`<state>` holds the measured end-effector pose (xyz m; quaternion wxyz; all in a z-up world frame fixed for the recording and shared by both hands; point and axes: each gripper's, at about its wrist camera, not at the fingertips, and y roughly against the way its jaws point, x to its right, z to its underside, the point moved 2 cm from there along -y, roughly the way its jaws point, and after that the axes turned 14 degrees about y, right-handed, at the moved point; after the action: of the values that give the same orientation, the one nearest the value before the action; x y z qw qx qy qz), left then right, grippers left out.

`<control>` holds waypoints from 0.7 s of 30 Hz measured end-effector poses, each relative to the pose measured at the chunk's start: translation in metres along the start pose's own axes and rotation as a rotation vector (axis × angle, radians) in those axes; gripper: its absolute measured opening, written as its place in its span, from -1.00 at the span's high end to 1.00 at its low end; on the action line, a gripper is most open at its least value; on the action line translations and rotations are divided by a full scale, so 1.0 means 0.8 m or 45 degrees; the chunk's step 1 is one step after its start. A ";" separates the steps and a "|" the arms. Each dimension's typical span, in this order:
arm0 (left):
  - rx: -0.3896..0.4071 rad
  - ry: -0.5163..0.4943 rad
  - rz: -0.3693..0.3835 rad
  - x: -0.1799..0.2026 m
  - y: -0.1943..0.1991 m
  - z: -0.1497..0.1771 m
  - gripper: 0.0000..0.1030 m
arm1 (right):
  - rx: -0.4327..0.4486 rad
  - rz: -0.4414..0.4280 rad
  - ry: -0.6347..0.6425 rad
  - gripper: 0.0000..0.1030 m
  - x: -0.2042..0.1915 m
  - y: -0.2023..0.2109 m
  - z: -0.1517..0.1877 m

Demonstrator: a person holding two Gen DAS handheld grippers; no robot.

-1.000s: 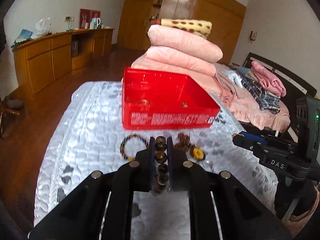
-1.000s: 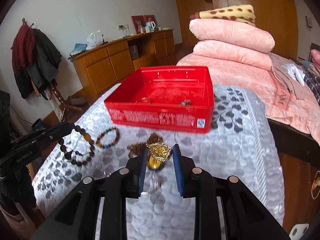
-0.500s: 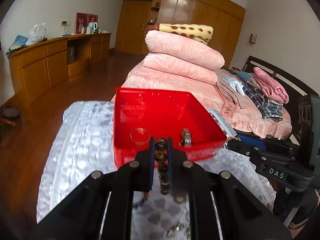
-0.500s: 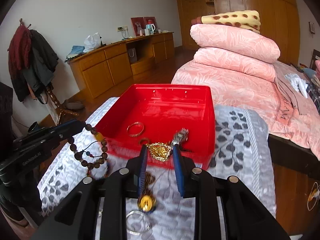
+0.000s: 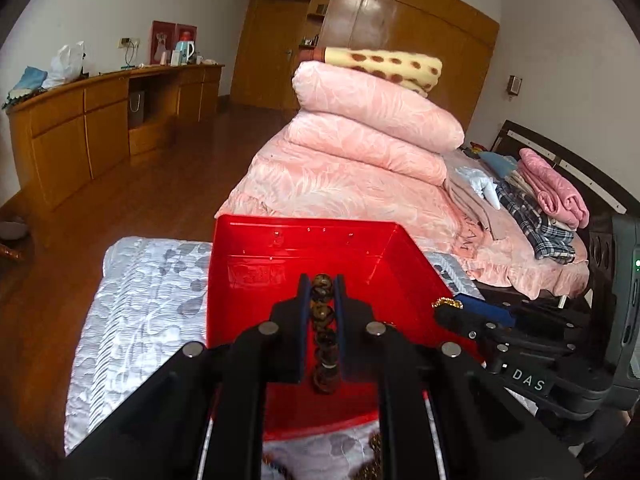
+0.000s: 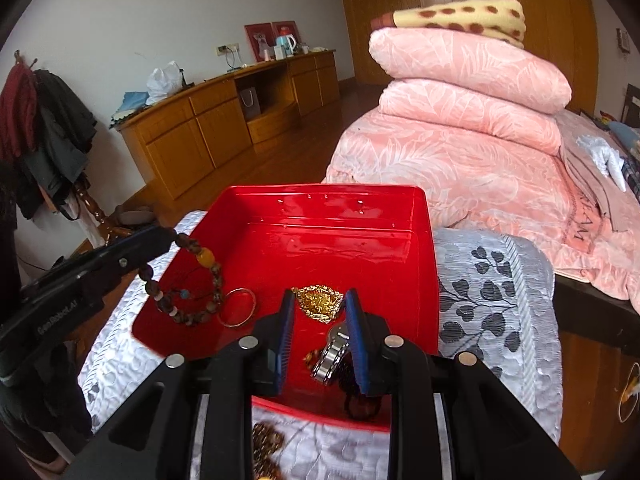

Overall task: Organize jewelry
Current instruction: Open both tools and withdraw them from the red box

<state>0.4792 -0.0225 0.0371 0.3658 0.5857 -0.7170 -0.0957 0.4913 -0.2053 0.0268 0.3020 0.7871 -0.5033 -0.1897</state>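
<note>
Presently, findings as observed:

Left gripper [image 5: 322, 285]: jaws closed almost fully on a bead bracelet [image 5: 324, 332]; the dark brown beads run in a line between the pads, over the box interior.
Bracelet, right wrist view [image 6: 192, 284]: hangs as a loop from the left gripper [image 6: 162, 240] tip, over the left part of the box; one amber bead near the top, small pale and blue beads lower down.
Right gripper [image 6: 319, 306]: jaws narrowly apart, clamped on a gold necklace [image 6: 319, 303]; the gold cluster sits between the blue pads, above the box floor.
Right gripper, left wrist view [image 5: 446, 308]: gold piece visible at its tip, at the right rim of the box.
Box [image 6: 424, 280]: red, open-topped, resting on the bench [image 6: 500, 300], which has a silver leaf-patterned cover.
Box, left wrist view [image 5: 256, 248]: far wall and left wall in view; floor largely hidden by the gripper.
Box contents: a thin bangle [image 6: 238, 307] lies on the floor at left, touching the hanging loop or just beside it, cannot tell which; a steel watch [image 6: 332, 354] lies near the front wall, between the right gripper's fingers in the view.
Bench, near edge: dark brown beads [image 6: 266, 446] lie outside the box, partly blurred.
Surroundings: bed [image 6: 460, 160] with stacked pink quilts beyond the bench; wooden cabinets [image 6: 208, 128] along the wall.
</note>
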 end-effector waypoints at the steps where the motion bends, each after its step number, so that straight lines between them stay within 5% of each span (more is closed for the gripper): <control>1: -0.012 0.003 -0.005 -0.002 -0.008 0.001 0.80 | -0.010 -0.001 -0.008 0.51 0.003 -0.007 0.001; 5: -0.065 0.015 -0.032 -0.012 -0.035 0.005 0.77 | -0.057 0.001 -0.012 0.43 0.007 -0.028 0.005; 6: -0.080 0.023 -0.040 -0.016 -0.041 0.007 0.63 | -0.055 0.012 -0.024 0.18 0.009 -0.030 0.007; 9: -0.086 0.051 -0.055 -0.027 -0.044 0.007 0.12 | -0.041 0.030 -0.033 0.12 0.013 -0.026 0.014; 11: -0.066 0.045 -0.068 -0.029 -0.036 0.006 0.10 | -0.029 0.048 -0.034 0.12 0.014 -0.020 0.014; 14: -0.017 0.041 -0.072 -0.029 -0.016 0.002 -0.22 | 0.005 0.092 -0.021 0.01 0.015 0.001 0.016; 21: 0.144 -0.009 -0.118 -0.026 0.062 0.014 -0.76 | 0.083 0.155 -0.016 -0.65 0.007 0.063 0.040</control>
<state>0.4349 0.0079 0.0486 0.3246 0.6376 -0.6947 -0.0742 0.4399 -0.2350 0.0366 0.2839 0.7632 -0.5581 -0.1594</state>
